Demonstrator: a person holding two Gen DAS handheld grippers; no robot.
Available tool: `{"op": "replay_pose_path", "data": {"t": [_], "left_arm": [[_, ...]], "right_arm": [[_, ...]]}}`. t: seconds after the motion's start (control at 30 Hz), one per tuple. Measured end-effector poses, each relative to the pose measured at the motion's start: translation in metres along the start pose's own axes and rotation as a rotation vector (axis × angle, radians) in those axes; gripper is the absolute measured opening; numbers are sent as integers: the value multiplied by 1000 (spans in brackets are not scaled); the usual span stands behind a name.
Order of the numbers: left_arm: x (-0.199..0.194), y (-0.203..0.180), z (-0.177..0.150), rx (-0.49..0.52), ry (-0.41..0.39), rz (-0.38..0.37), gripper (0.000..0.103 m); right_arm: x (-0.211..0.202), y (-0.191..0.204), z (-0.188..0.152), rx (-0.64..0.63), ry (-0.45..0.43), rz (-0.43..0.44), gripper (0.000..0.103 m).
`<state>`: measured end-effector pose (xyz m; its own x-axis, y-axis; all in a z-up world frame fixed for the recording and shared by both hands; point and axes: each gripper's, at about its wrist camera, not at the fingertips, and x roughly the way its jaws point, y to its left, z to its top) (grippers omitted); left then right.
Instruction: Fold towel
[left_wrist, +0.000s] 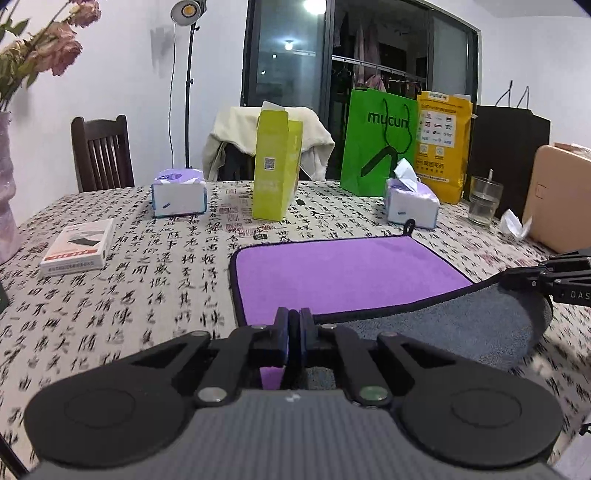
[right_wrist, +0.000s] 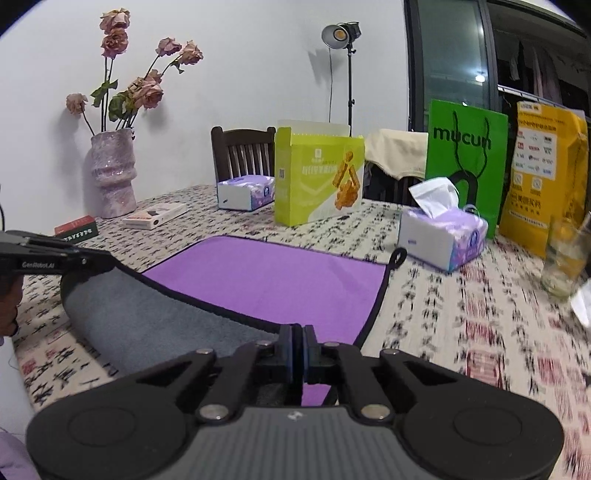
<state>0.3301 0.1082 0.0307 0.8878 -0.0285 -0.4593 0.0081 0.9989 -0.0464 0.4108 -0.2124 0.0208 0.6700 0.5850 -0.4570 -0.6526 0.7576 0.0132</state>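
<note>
Both grippers, left gripper (left_wrist: 294, 319) and right gripper (right_wrist: 298, 338), are gripping the purple towel's (left_wrist: 343, 273) near edge, jaws clenched, at lower center of each frame.

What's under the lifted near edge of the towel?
The towel edge is held up by both grippers, left gripper and right gripper, showing its grey underside. The tablecloth directly beneath is hidden.

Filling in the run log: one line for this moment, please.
step: first fold | left tongs: shut on towel | right tongs: shut on towel | near edge lifted, grey underside showing
</note>
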Motion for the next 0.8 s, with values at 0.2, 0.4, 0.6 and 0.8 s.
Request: {"op": "replay_pose_path", "data": {"t": [0.2, 0.4, 0.6, 0.8], "left_arm": [[30, 13, 26, -19, 9, -35, 7], [65, 32, 52, -75, 62, -64, 7], [101, 43, 74, -76, 80, -59, 7], [144, 56, 91, -87, 115, -51, 7]], "right_arm": [[28, -23, 20, 41, 4, 18, 5], [55, -46, 46, 80, 11, 36, 5], [91, -70, 65, 116, 45, 42, 5], [129, -88, 77, 126, 72, 37, 5]]}}
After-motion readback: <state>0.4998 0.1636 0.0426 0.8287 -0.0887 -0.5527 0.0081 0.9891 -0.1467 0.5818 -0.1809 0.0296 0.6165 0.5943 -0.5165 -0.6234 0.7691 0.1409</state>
